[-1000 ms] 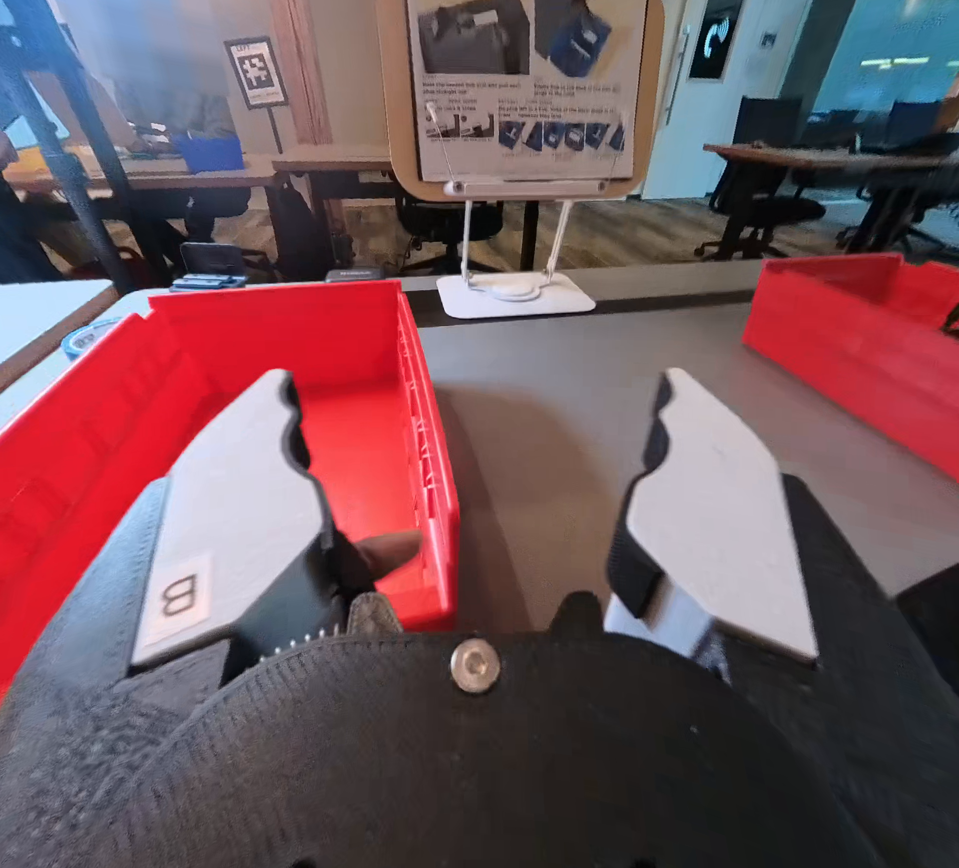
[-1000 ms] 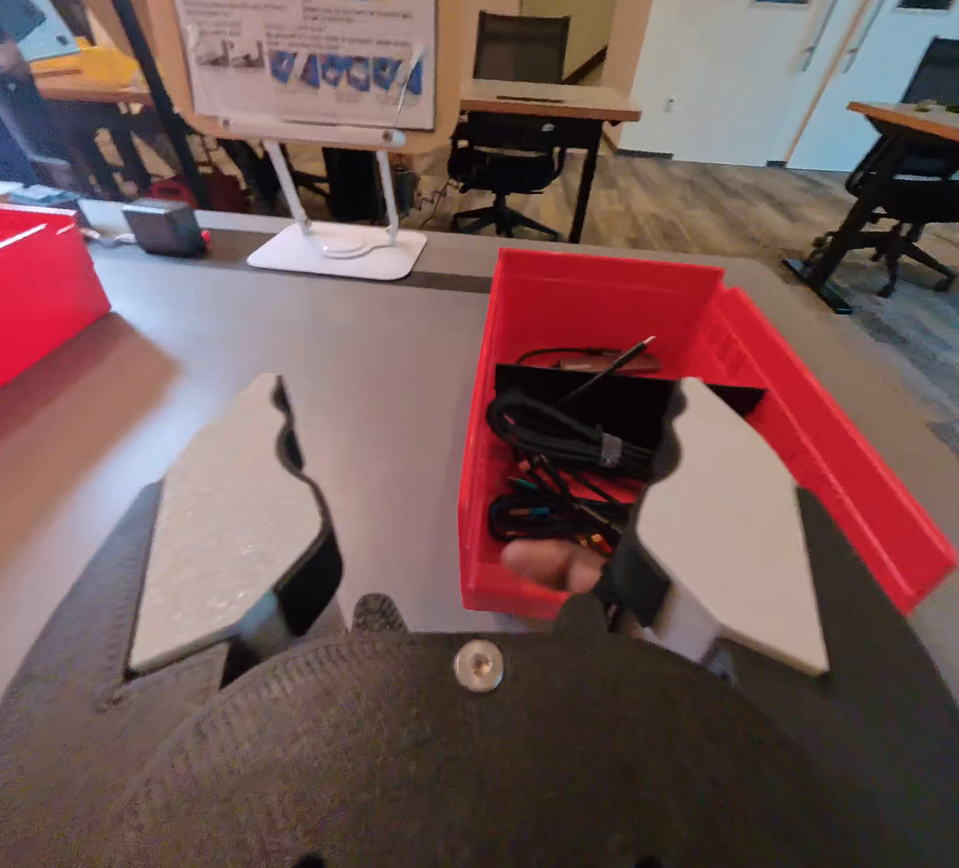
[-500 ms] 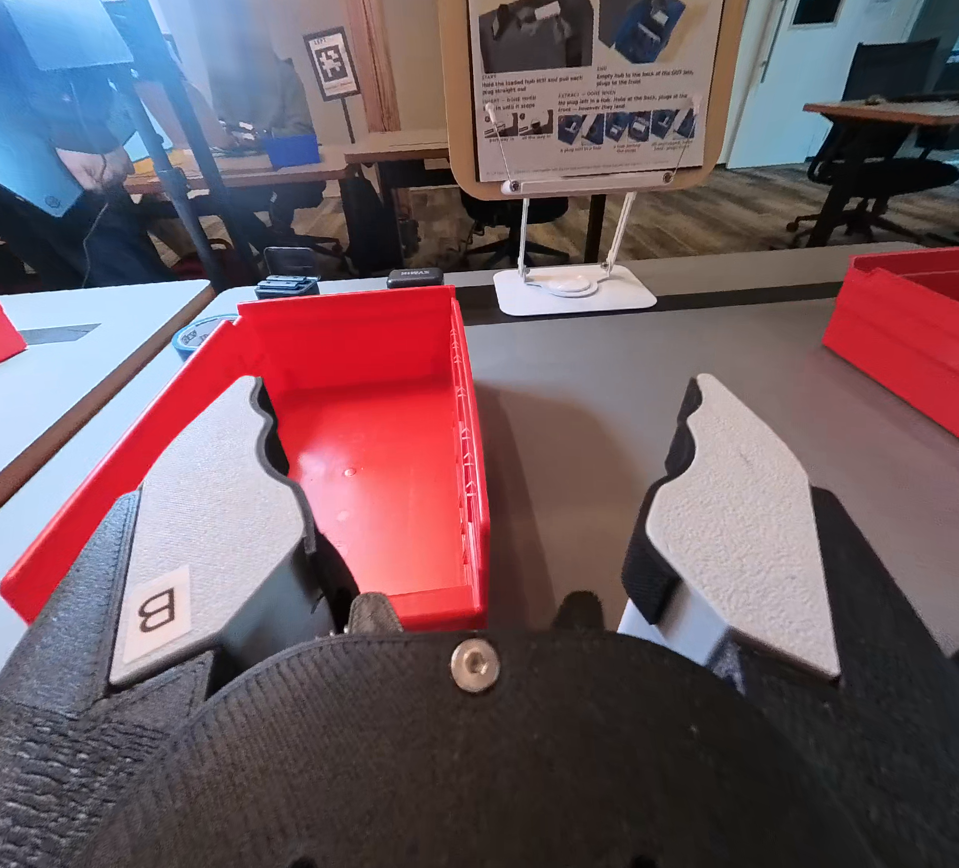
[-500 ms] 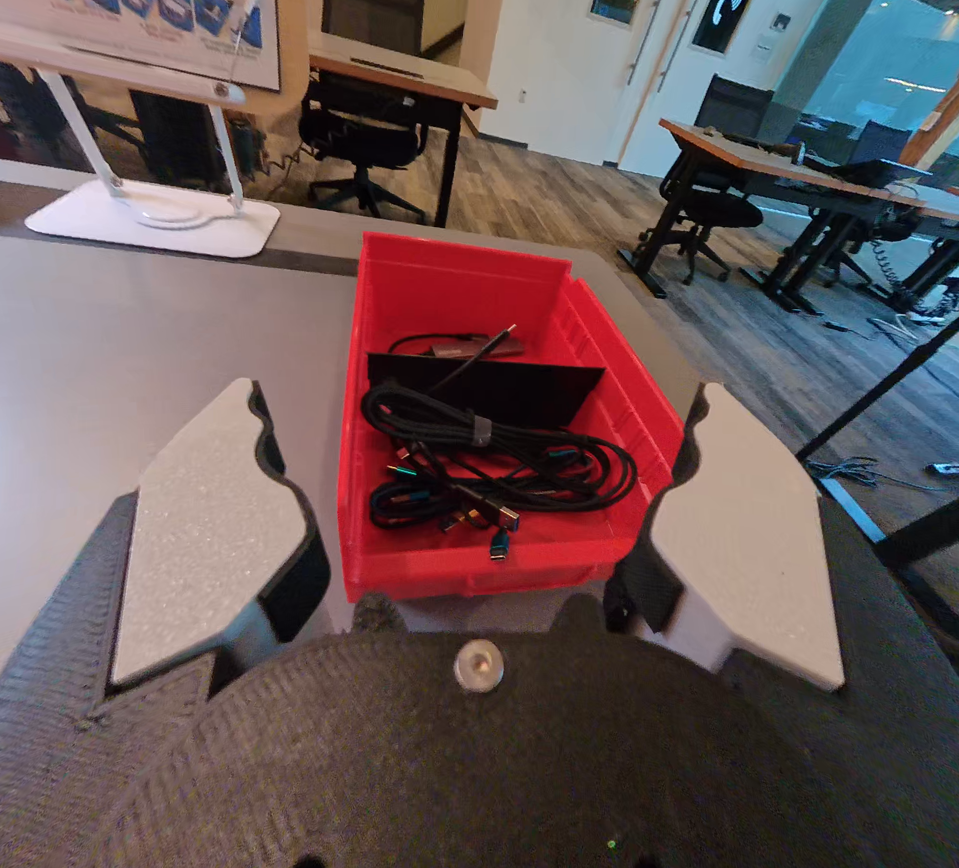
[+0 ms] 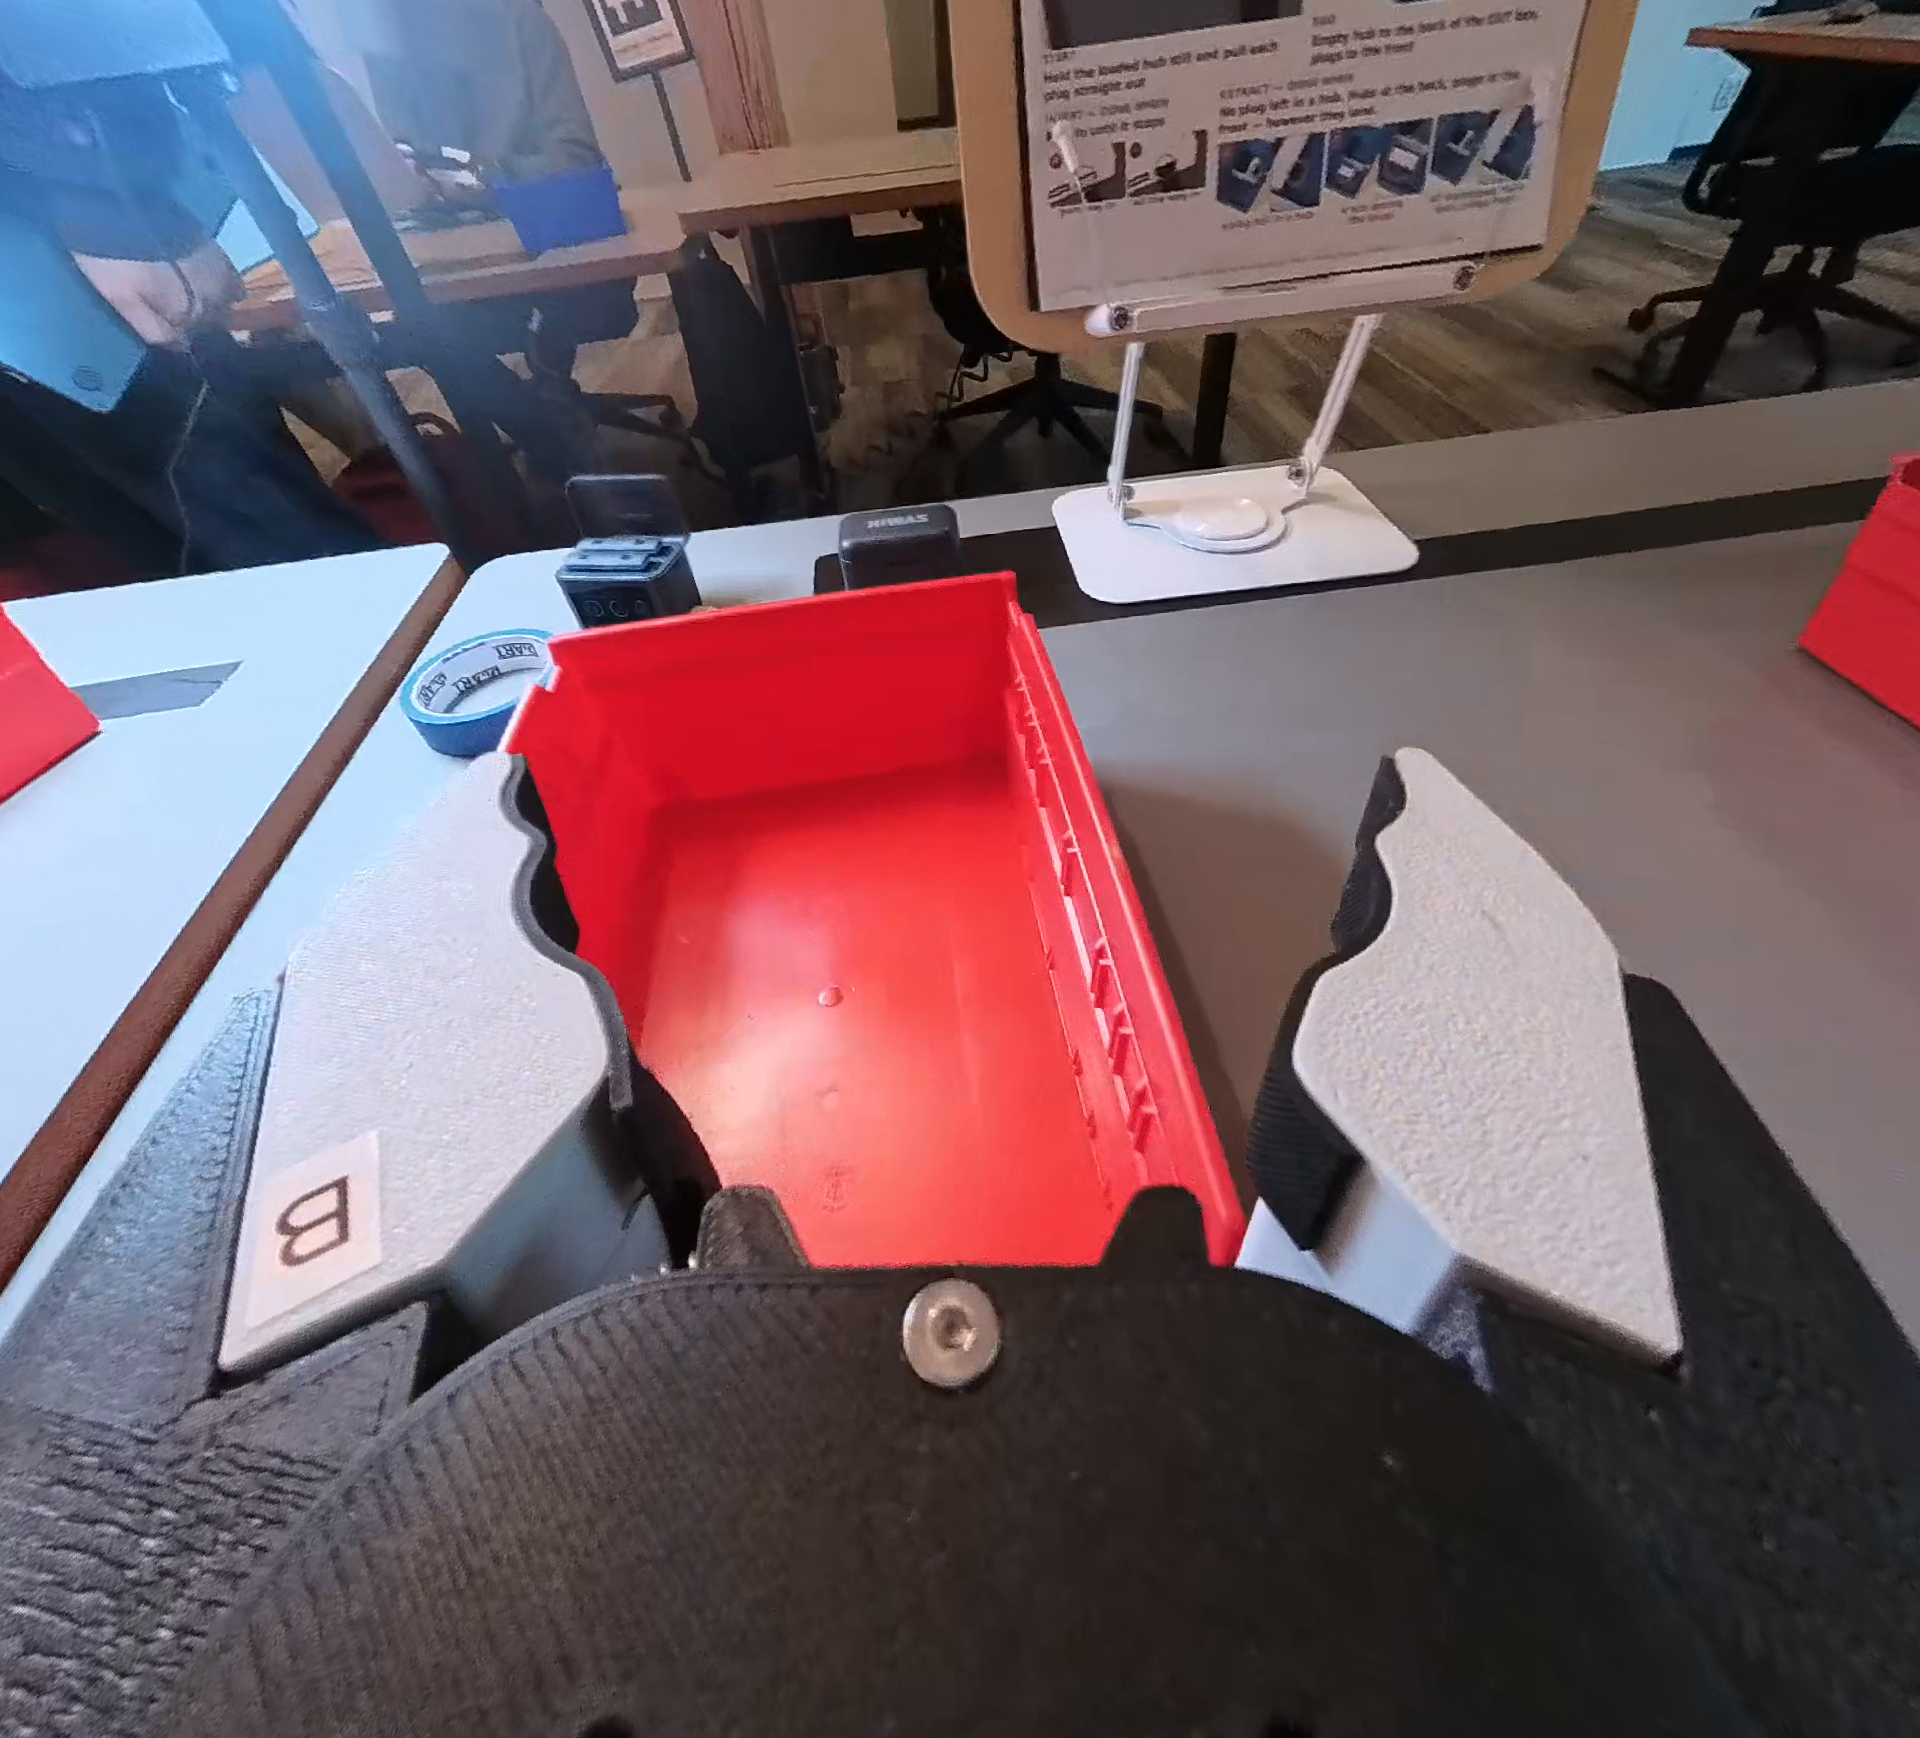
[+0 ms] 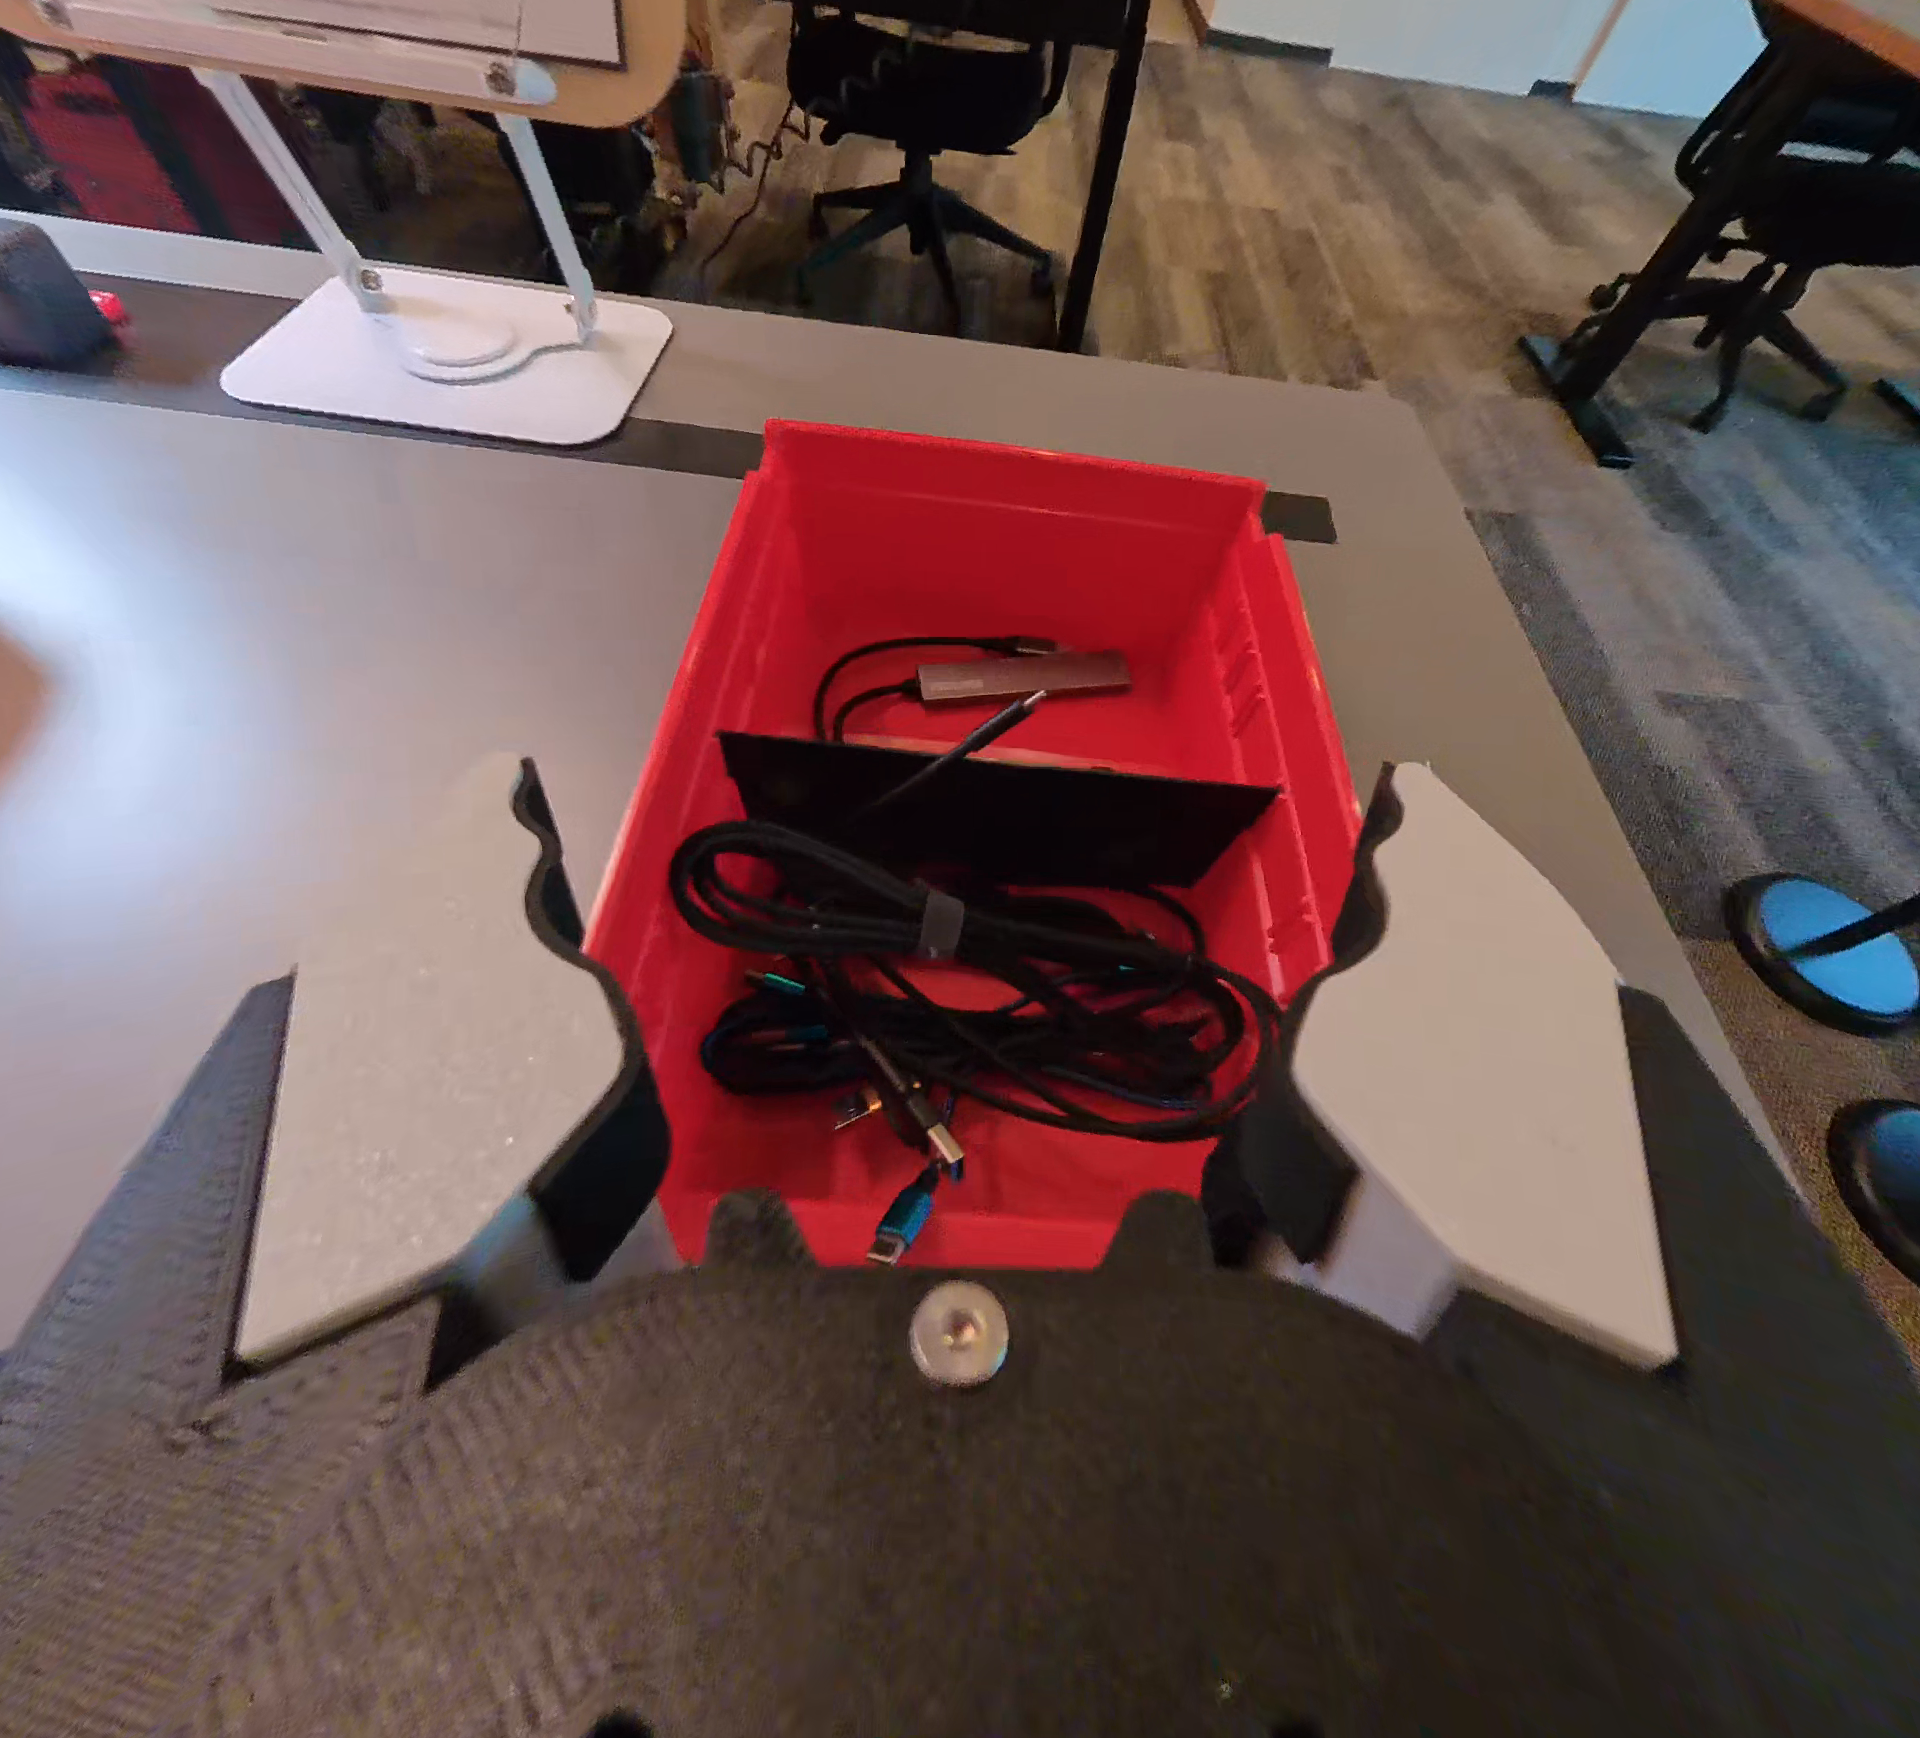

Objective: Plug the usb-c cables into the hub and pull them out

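- The grey tabletop (image 6: 312,649) carries two red plastic bins.
- The left gripper (image 5: 951,815), spread wide, hovers over the empty red bin (image 5: 790,680).
- The right gripper (image 6: 951,805), also spread and holding nothing, hangs above the other red bin (image 6: 997,504); black coiled cables (image 6: 966,982) lie before its black divider (image 6: 997,815), the slim grey hub (image 6: 1023,678) behind.

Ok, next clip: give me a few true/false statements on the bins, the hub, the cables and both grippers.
1. The left gripper is open over an empty red bin. True.
2. The hub lies in front of the black divider. False: it lies behind it, in the far compartment.
3. The right gripper is shut on a cable. False: it is open and holds nothing.
4. The coiled cables lie in the near compartment of the right bin. True.
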Motion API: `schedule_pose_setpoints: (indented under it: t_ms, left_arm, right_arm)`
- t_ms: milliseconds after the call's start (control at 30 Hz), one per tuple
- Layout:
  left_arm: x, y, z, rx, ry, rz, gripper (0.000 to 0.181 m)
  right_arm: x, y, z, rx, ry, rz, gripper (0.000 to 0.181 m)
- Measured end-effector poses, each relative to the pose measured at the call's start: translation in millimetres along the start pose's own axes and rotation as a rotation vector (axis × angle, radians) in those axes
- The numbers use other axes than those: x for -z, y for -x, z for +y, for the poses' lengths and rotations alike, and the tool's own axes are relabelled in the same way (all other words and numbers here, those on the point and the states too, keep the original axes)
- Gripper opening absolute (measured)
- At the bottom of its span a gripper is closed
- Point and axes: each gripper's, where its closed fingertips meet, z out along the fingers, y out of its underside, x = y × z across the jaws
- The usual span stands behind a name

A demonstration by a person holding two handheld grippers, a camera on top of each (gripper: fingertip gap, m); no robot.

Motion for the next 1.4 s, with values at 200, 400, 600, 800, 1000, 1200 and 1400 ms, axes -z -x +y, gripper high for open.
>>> schedule_pose_setpoints:
  t_ms: [200,400,600,800,1000,1200,1400]
  left_arm:
    - [-13.7,9.7,7.4,0.005,0.045,0.015,0.142]
    - [-15.0,8.3,14.4,0.016,0.053,0.024,0.141]
    - [-14.3,4.1,14.7,0.011,0.05,0.03,0.141]
    - [-15.4,-4.3,16.5,0.012,0.045,0.042,0.141]
    - [-24.1,-53.7,7.7,0.052,-0.013,0.102,0.142]
    - [-31.4,-124.6,-0.9,-0.051,-0.08,0.103,0.142]
    - [-16.4,-130.7,-27.2,-0.211,-0.218,-0.079,0.141]
  right_arm:
    - [-8.6,-10.1,-2.9,-0.011,0.008,0.0,0.142]
    - [-10.8,-8.9,2.4,0.004,0.023,0.01,0.142]
    - [-11.5,-9.5,4.7,0.035,0.032,0.041,0.143]
    - [-8.9,-6.6,0.5,0.023,0.008,0.039,0.143]
    - [6.0,34.7,-17.6,-0.049,-0.127,-0.025,0.141]
    - [45.2,148.7,-44.0,-0.074,-0.338,-0.22,0.139]
    - [103.3,293.9,-39.3,-0.022,-0.393,-0.63,0.131]
